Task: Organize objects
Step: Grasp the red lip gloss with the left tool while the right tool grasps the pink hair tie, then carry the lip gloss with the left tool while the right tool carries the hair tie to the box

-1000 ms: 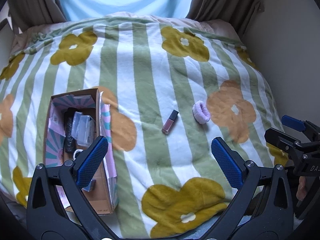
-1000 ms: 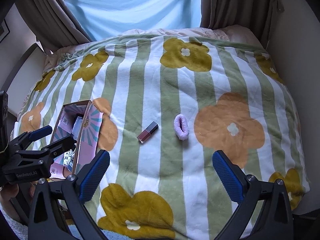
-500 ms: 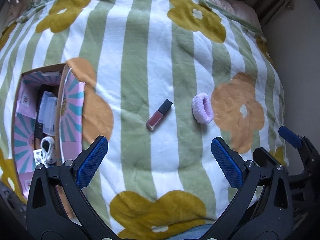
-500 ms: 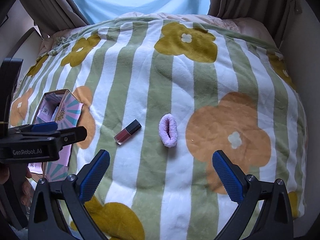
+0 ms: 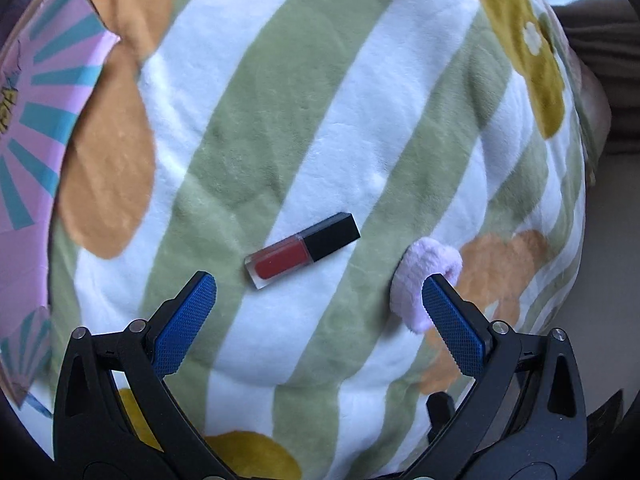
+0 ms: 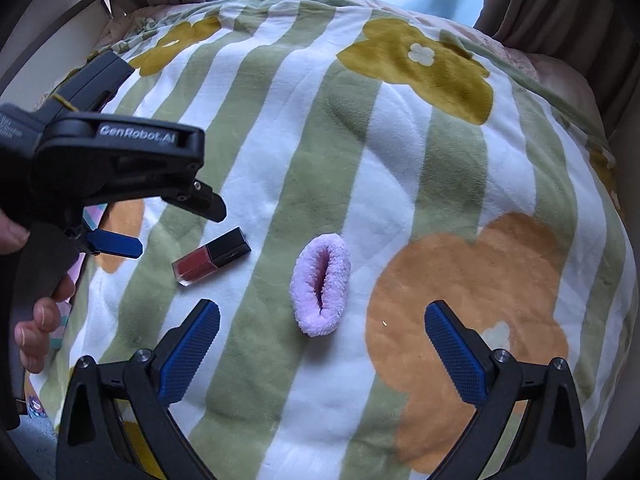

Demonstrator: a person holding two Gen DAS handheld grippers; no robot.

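The left tongs (image 5: 318,292) hang wide open just above a lip-gloss tube (image 5: 303,249), which lies flat on a green-and-white striped, flower-printed blanket (image 5: 280,100) spread over a bed, its black cap pointing up and to the right. The right tongs (image 6: 322,316) are likewise spread apart and holding nothing, low over a lilac fluffy scrunchie (image 6: 321,283) resting on the blanket just right of the tube. A pink-and-teal patterned box (image 5: 36,92) sits at the blanket's left edge.
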